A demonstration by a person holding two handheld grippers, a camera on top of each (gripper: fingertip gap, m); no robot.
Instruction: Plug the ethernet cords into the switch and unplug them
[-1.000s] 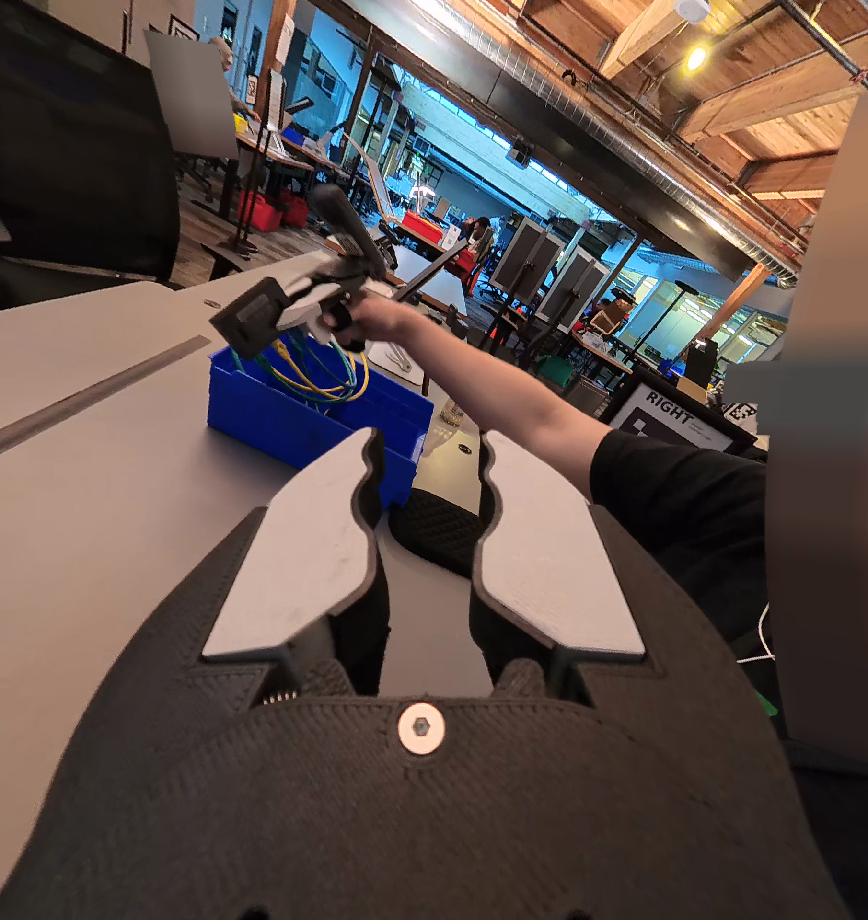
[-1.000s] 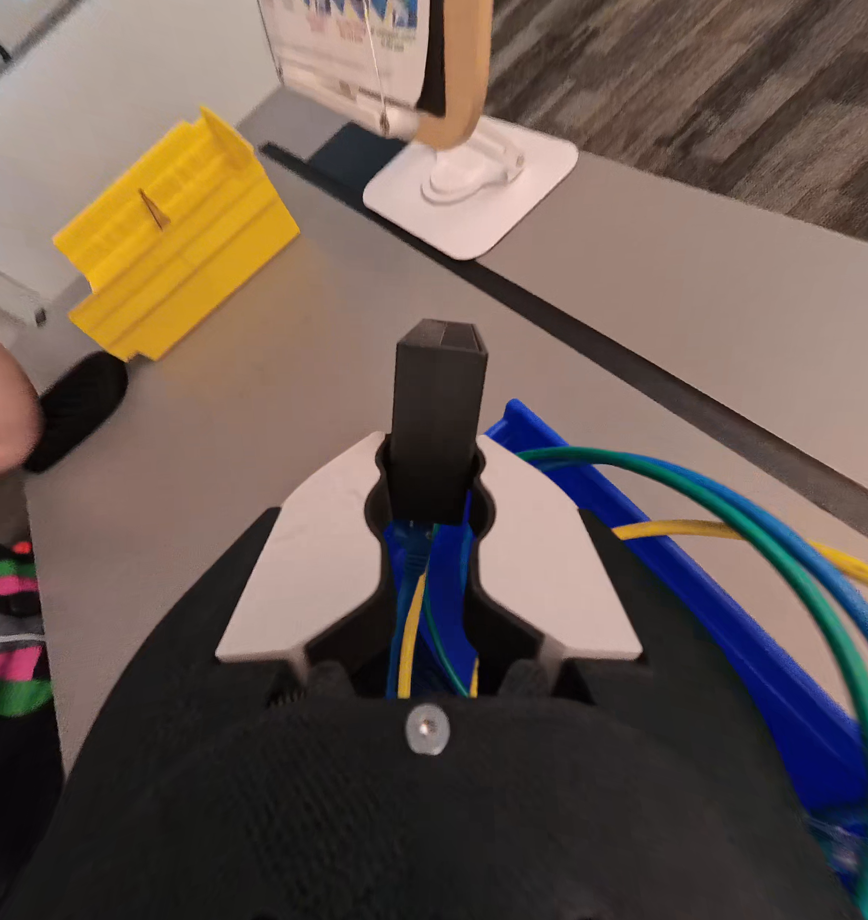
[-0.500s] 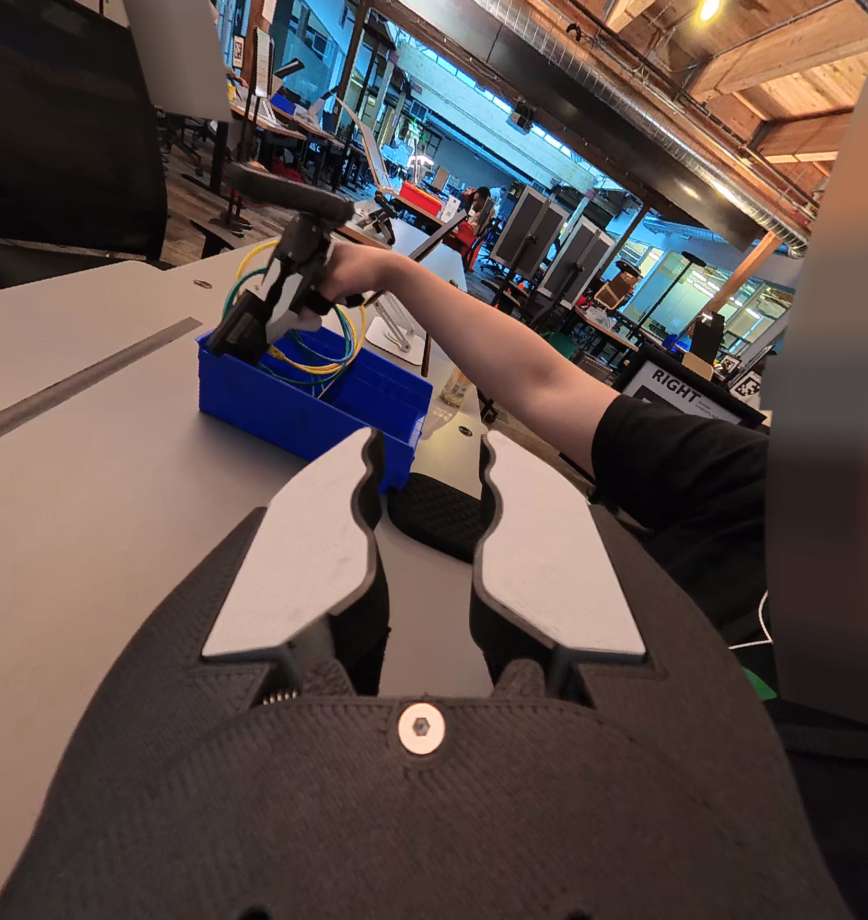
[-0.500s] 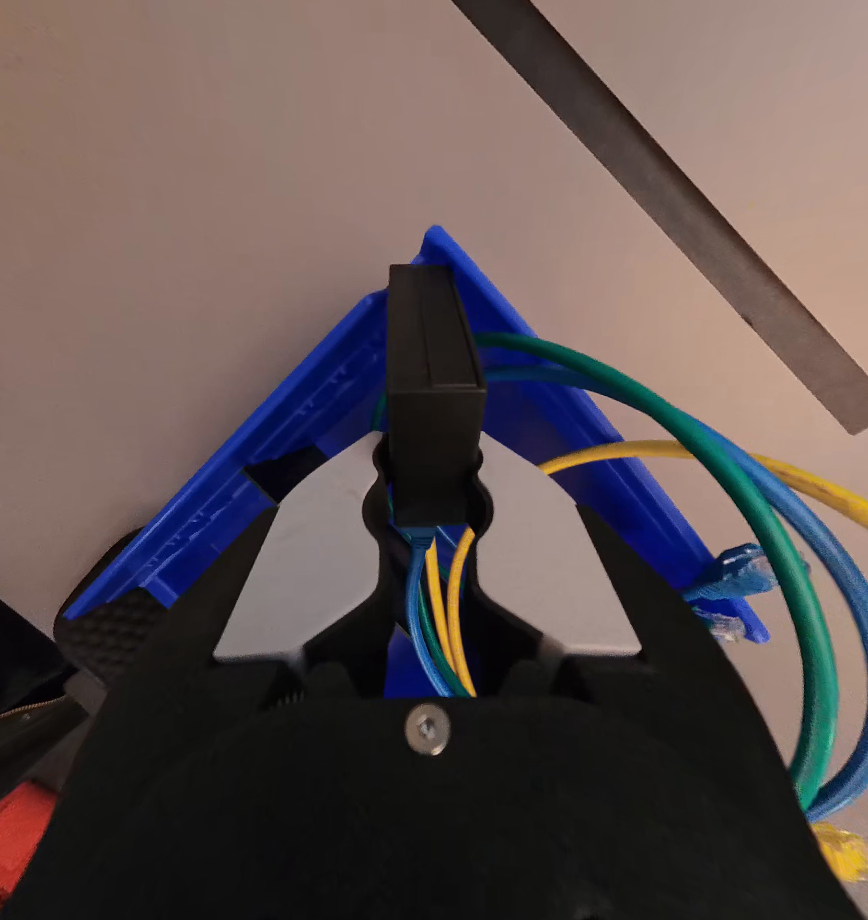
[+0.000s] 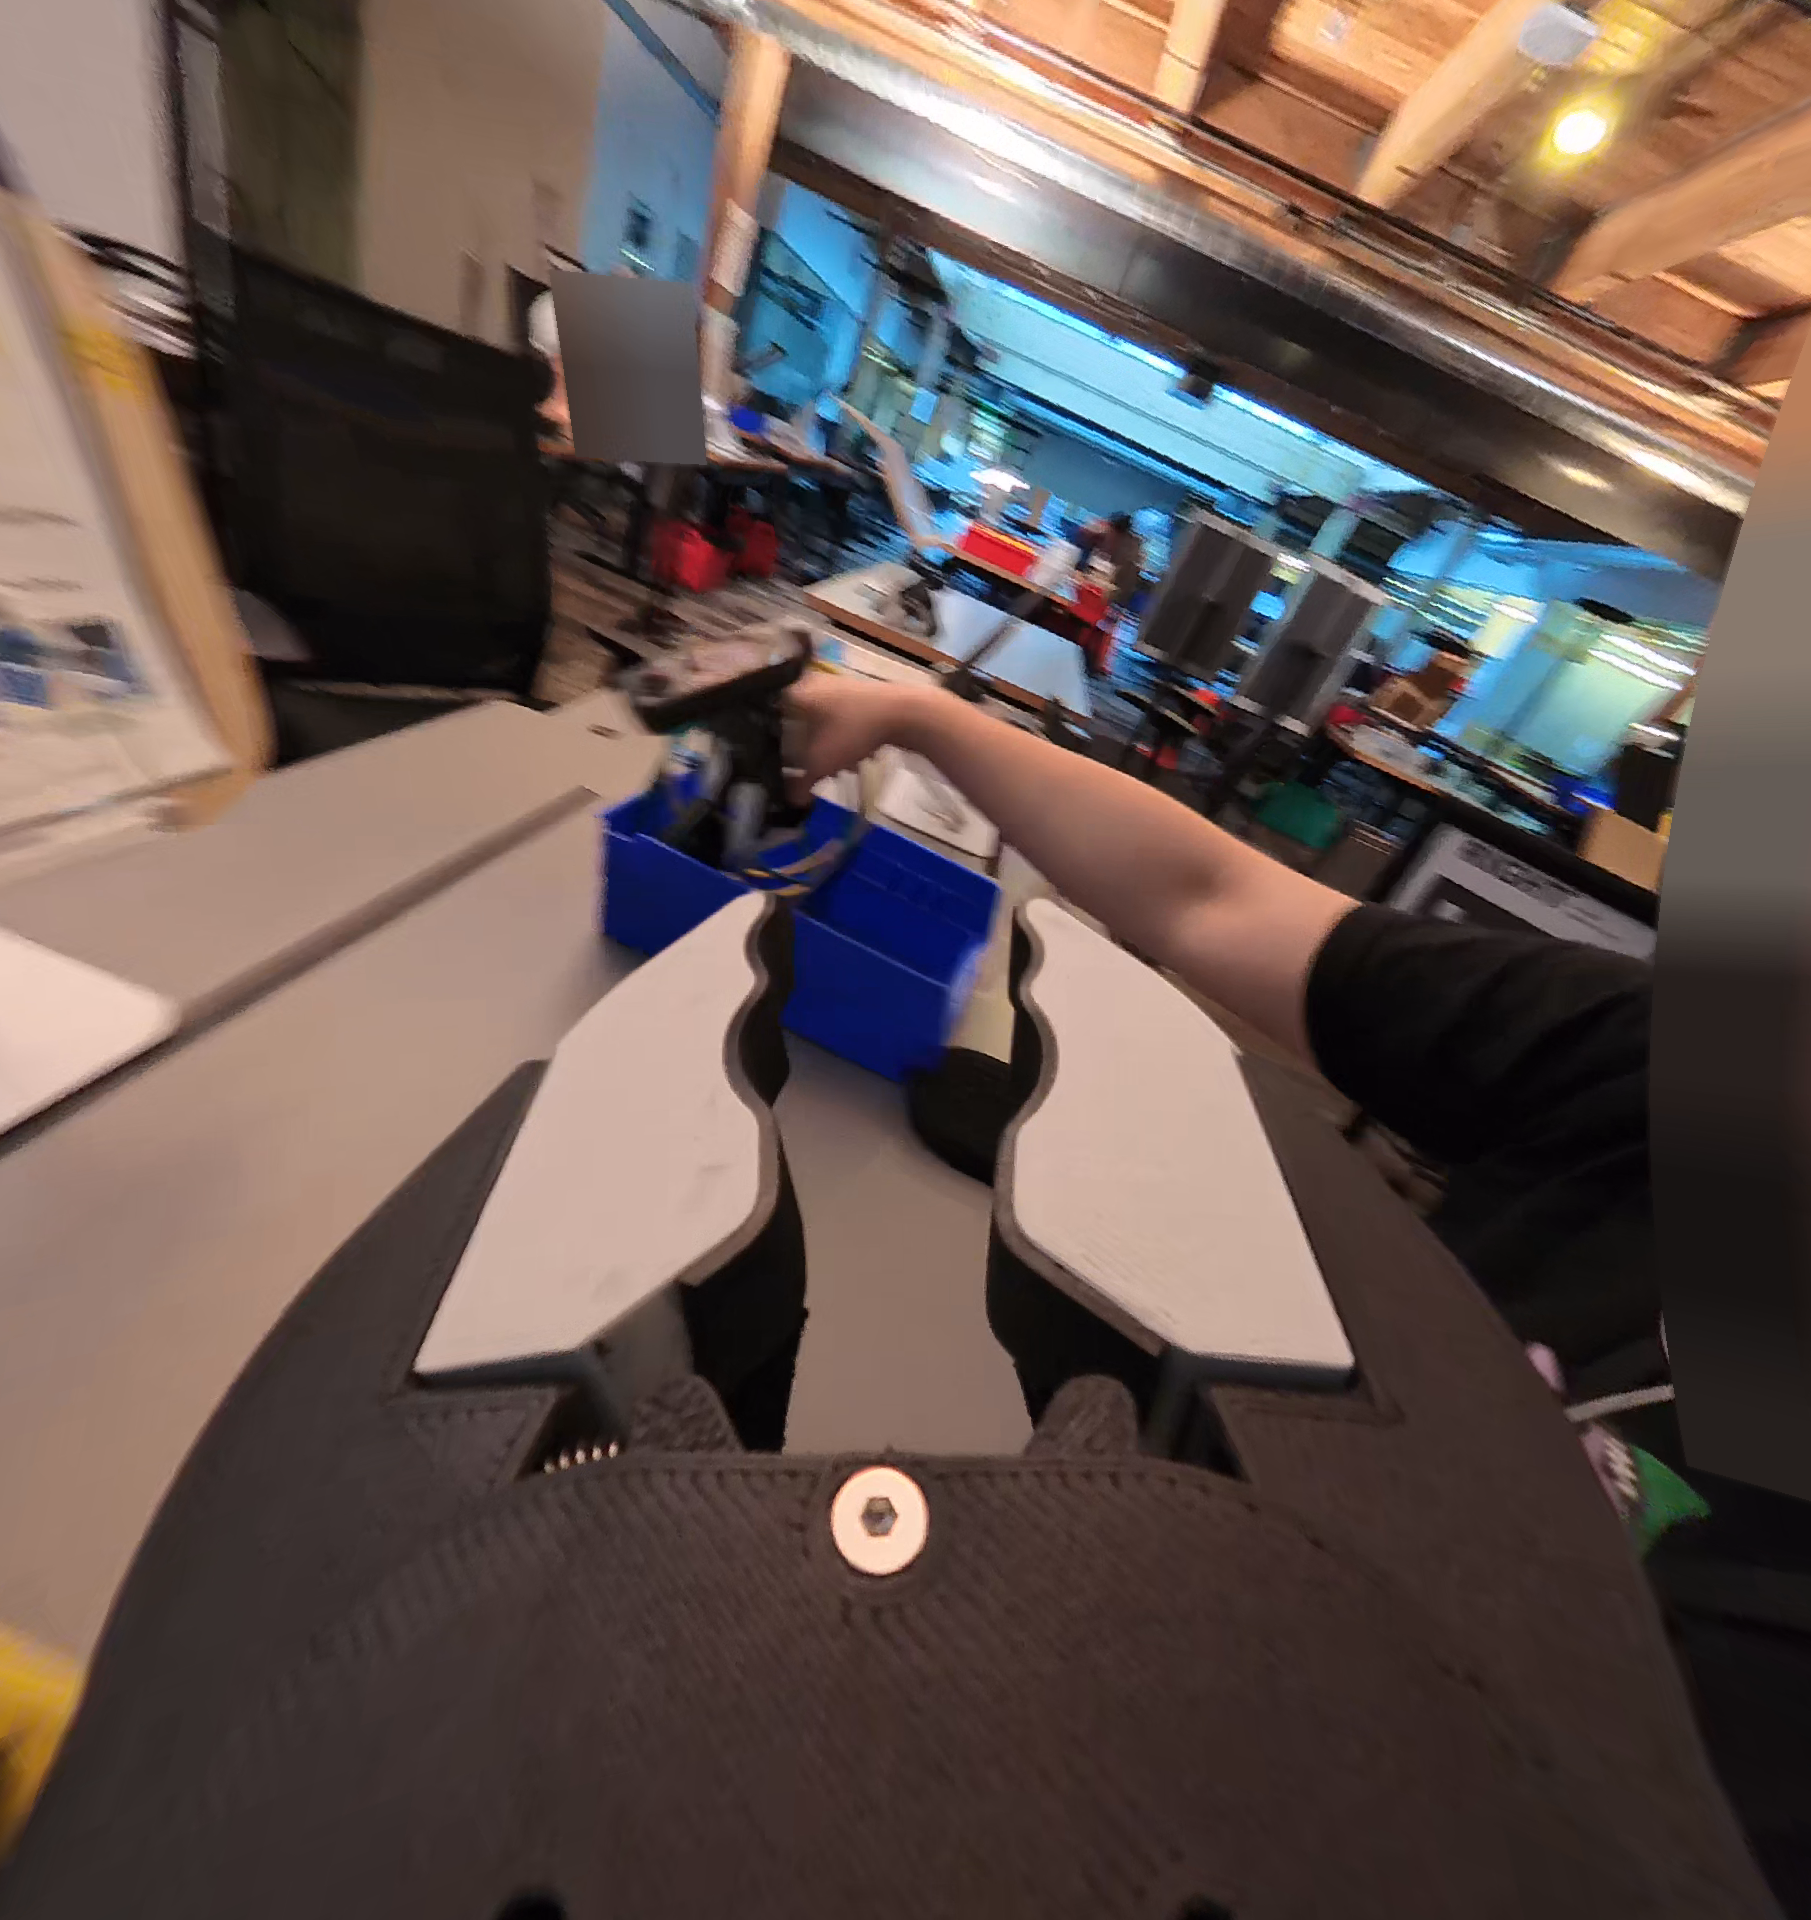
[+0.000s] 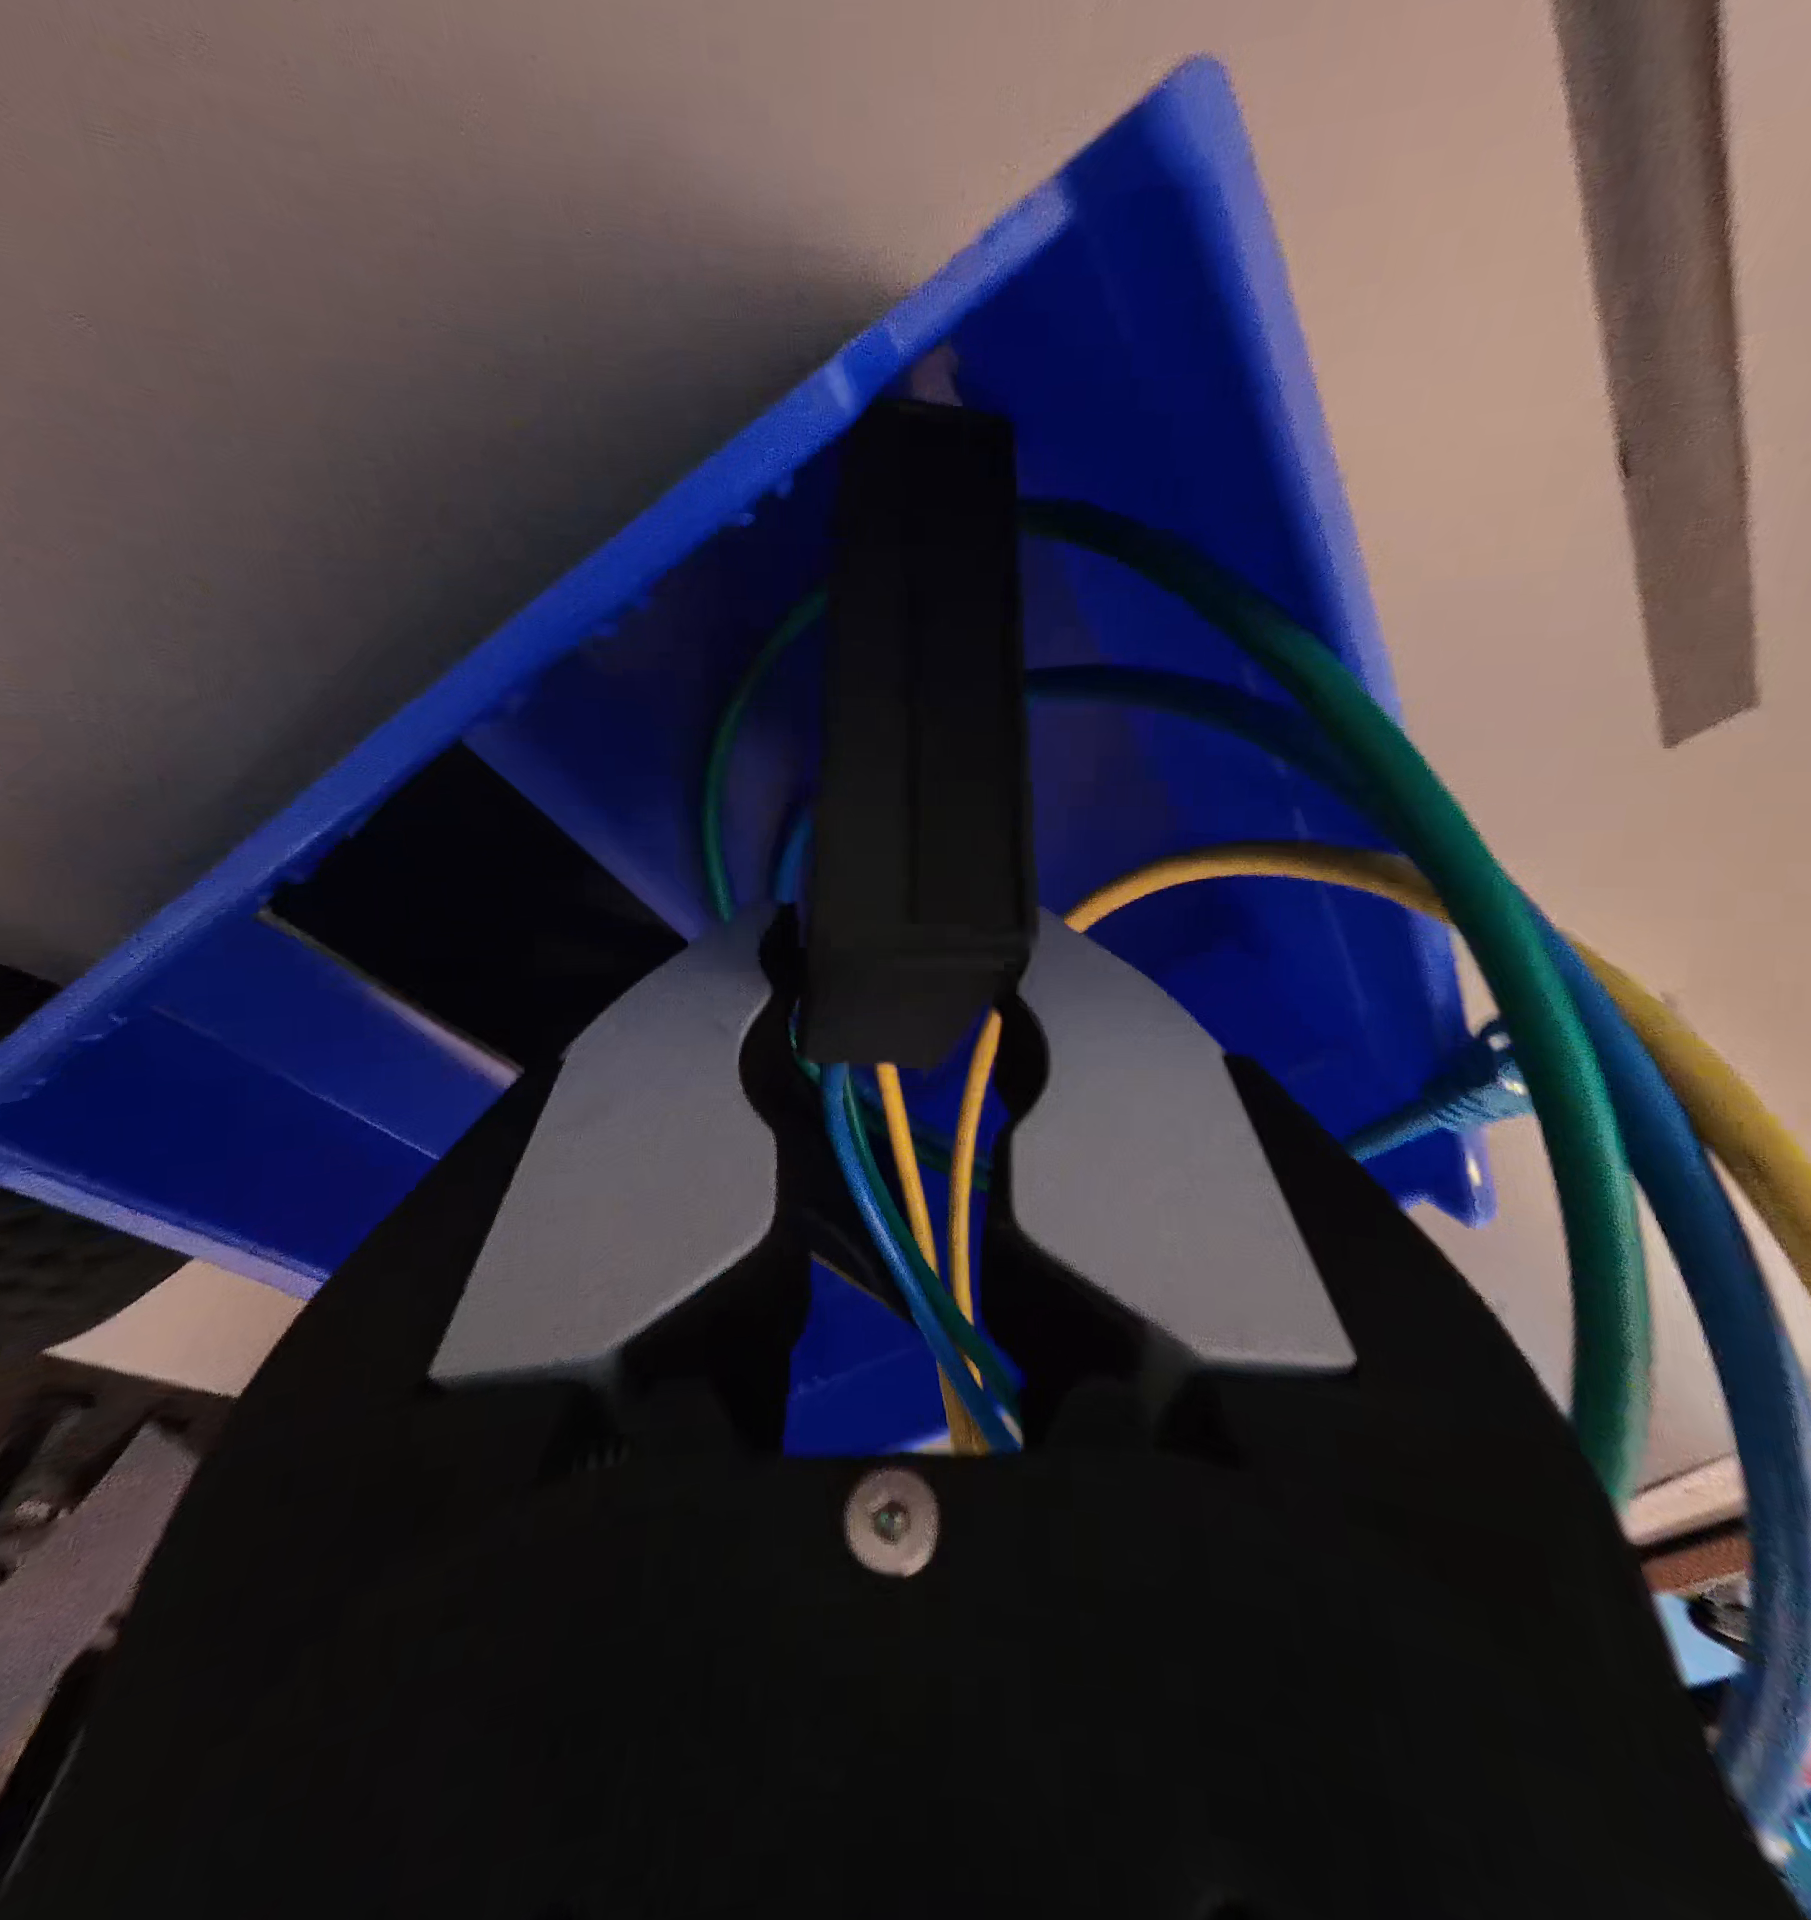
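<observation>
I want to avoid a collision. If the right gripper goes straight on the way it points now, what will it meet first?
Probably the inside of the blue bin. The right gripper points down into it, shut on the black switch, so the switch's far end would likely touch the bin first. Depth is unclear.

Switch: plain black, held in the right gripper, whose fingers are pale grey on a black textured body.

Cords: one green, one blue, one yellow; thinner blue, green and yellow runs below the switch.

Bin: solid bright blue, same in the left wrist view.

Table: flat grey-beige with a darker grey strip.

Left gripper: light grey fingers, black woven-looking base, silver screw.

Sleeve: black.

Ceiling beams: warm orange-brown wood.
</observation>
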